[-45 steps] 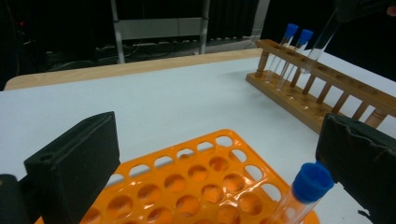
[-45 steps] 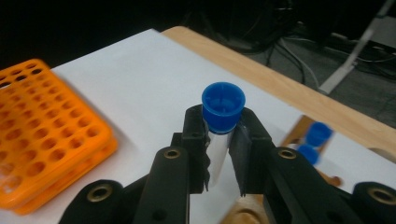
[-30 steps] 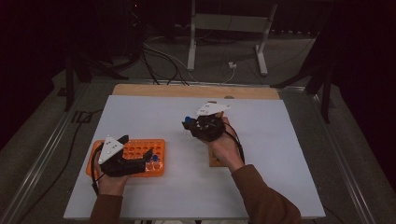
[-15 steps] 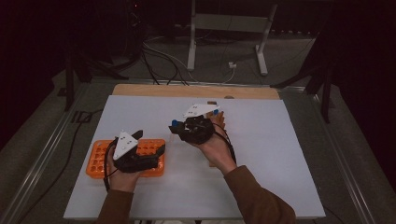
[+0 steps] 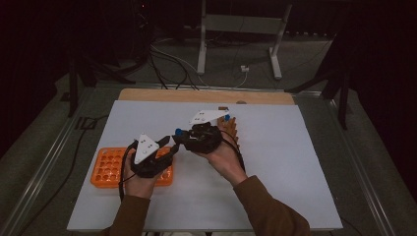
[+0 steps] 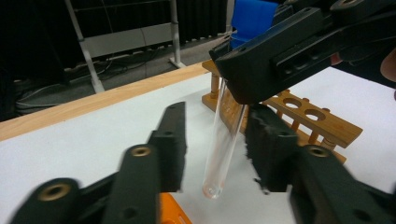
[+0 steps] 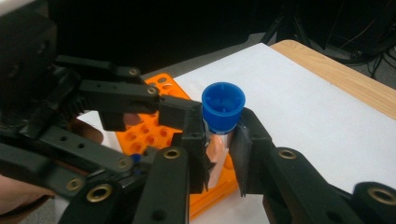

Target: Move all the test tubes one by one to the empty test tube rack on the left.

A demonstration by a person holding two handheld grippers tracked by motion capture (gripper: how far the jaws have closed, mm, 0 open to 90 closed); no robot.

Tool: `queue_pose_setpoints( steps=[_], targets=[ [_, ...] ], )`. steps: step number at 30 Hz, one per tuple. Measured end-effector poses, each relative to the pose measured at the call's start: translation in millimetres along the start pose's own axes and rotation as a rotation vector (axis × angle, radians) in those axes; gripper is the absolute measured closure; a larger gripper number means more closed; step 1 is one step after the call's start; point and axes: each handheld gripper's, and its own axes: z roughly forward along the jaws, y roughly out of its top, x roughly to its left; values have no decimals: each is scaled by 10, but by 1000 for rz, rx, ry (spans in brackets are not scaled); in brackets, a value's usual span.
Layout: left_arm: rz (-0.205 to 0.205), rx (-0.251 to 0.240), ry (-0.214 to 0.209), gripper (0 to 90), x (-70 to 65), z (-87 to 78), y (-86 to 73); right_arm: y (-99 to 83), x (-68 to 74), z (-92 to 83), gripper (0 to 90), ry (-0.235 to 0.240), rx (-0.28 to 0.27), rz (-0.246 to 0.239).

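Tube passed between two claws above the table

The right claw (image 7: pixel 219 154) pinches a clear tube (image 6: pixel 223 140) just under its blue cap (image 7: pixel 223 108). The left claw (image 6: pixel 217 144) has just been closing, its pads either side of the tube's lower part, not yet touching. An orange rack (image 5: pixel 105 167) lies beneath the left claw; a wooden rack (image 6: pixel 308 114) stands behind the right one, on the white table (image 5: pixel 295 147).
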Motion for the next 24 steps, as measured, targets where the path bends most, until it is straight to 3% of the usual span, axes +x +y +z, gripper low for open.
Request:
queue_pose_setpoints(
  steps=[5,15,19,24],
  targets=[
    [13,0,-12,742,-22,21,-6,13,12,1,767,6,5,-1],
    [48,-6,-19,778,-24,25,-13,11,2,19,767,12,13,8],
    [42,-8,-24,784,-12,33,-11,16,-1,20,757,11,12,4],
    [22,3,-5,785,63,41,-18,-1,-40,4,610,8,9,8]
  ],
)
